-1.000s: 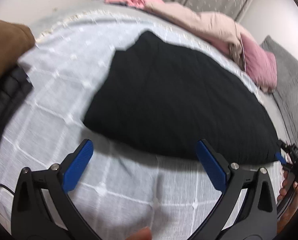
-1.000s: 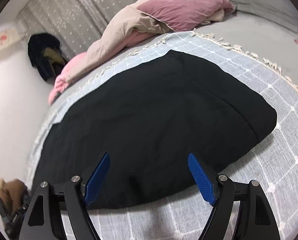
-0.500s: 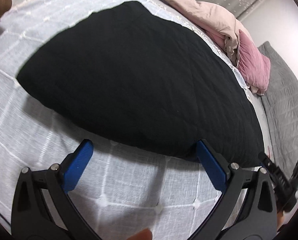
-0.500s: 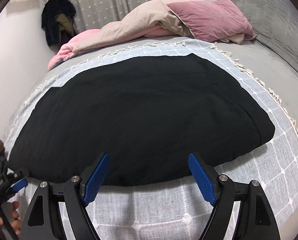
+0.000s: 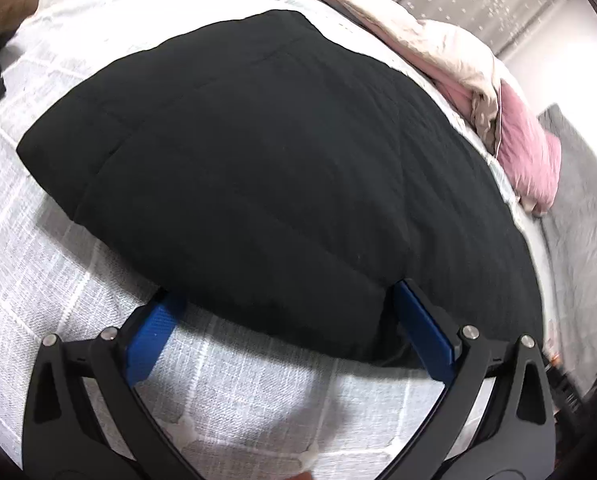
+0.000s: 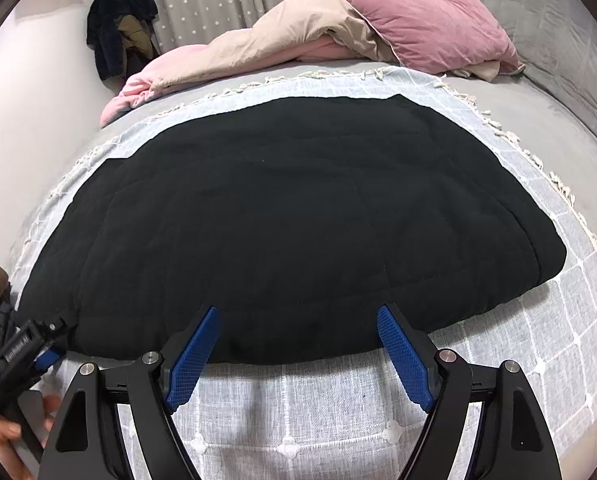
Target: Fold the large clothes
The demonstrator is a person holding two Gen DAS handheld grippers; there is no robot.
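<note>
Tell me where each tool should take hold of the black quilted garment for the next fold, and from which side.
Probably the near hem of the black quilted garment, coming in low from the near bed edge. It lies flat on the checked throw, and its thick rounded edge faces both open tools: left tool at the near left corner, right tool further right.

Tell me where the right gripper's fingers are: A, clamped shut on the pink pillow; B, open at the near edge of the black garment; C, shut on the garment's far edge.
B: the right gripper stands open at the near edge of the black garment.
</note>
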